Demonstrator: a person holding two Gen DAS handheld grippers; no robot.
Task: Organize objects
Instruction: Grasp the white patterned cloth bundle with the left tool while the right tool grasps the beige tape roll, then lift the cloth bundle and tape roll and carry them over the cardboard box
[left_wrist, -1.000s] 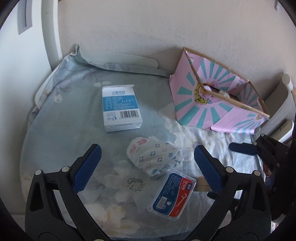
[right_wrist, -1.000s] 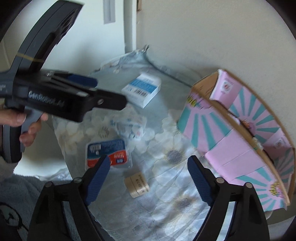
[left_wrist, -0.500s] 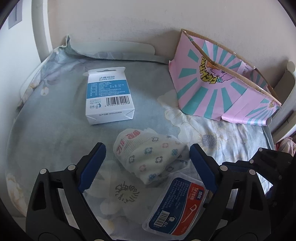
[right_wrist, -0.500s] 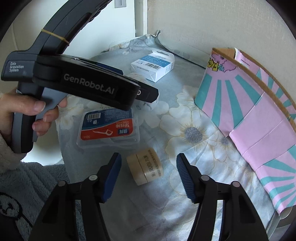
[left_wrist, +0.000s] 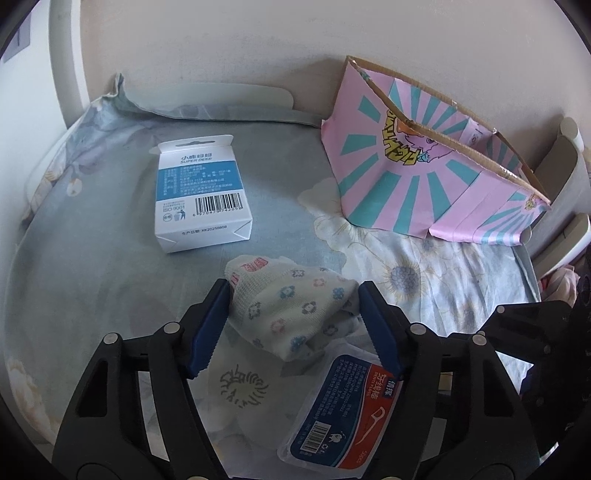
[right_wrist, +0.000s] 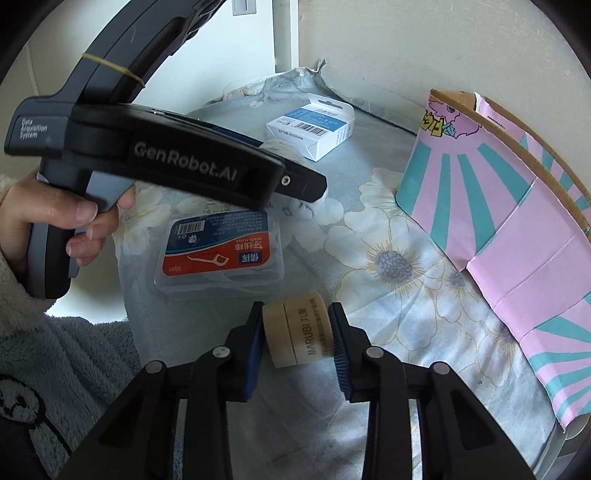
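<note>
A rolled pair of white socks (left_wrist: 295, 314) with small flower prints lies on the floral cloth (left_wrist: 92, 277). My left gripper (left_wrist: 292, 291) straddles it, jaws closing, both blue pads touching its sides. In the right wrist view my right gripper (right_wrist: 296, 314) is shut on a small beige jar (right_wrist: 295, 332) marked MARUBI, which lies on its side on the cloth. A clear case of floss picks (left_wrist: 343, 410) with a red and blue label lies just right of the socks. The same case (right_wrist: 221, 254) lies just beyond the jar.
A white and blue carton (left_wrist: 201, 192) lies flat behind the socks. An open pink and teal cardboard box (left_wrist: 424, 166) stands at the right by the wall. A person's hand (right_wrist: 55, 221) in a fleecy sleeve holds the left gripper's handle. White furniture edges the right side.
Both grippers came down toward the cloth. The left jaws narrowed from wide open until they touched the socks. The right jaws closed from wide apart onto the beige jar.
</note>
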